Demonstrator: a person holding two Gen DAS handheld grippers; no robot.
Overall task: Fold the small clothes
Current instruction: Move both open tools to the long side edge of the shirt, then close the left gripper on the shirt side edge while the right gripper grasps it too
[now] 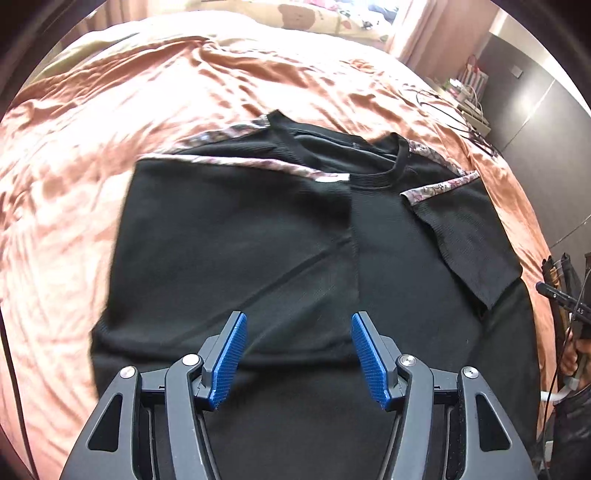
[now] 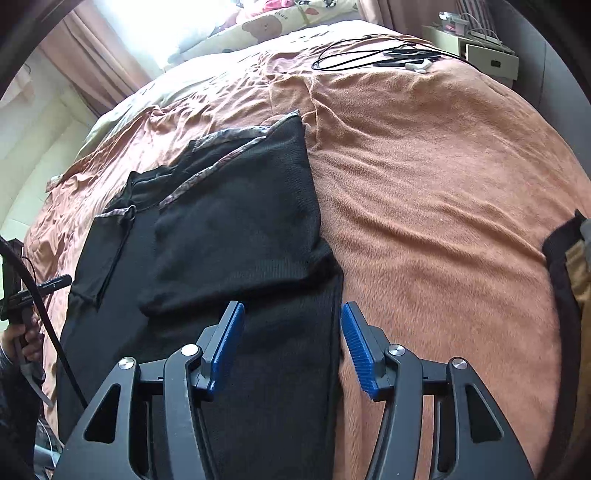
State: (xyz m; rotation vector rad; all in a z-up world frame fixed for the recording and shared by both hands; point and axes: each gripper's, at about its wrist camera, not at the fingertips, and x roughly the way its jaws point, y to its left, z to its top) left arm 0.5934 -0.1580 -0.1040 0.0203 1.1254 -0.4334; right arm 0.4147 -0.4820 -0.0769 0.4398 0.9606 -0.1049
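A black shirt point(image 1: 258, 240) with patterned shoulder trim point(image 1: 439, 190) lies flat on an orange bedspread point(image 1: 74, 184). Its collar point(image 1: 373, 181) points away from me, and both sleeves and sides are folded inward over the body. My left gripper point(image 1: 297, 321) hovers open over the shirt's lower middle with nothing between its blue pads point(image 1: 227, 362). In the right wrist view the same shirt point(image 2: 236, 229) runs along the left. My right gripper point(image 2: 292, 308) stands open over the shirt's right edge, pinching nothing.
Black cables and small devices point(image 2: 369, 55) lie at the far end of the bed. A bear-print pillow point(image 2: 266, 26) and a bedside cabinet point(image 2: 480, 48) stand beyond. A dark item point(image 2: 565, 295) sits at the bed's right edge. The orange blanket point(image 2: 443, 184) spreads to the right.
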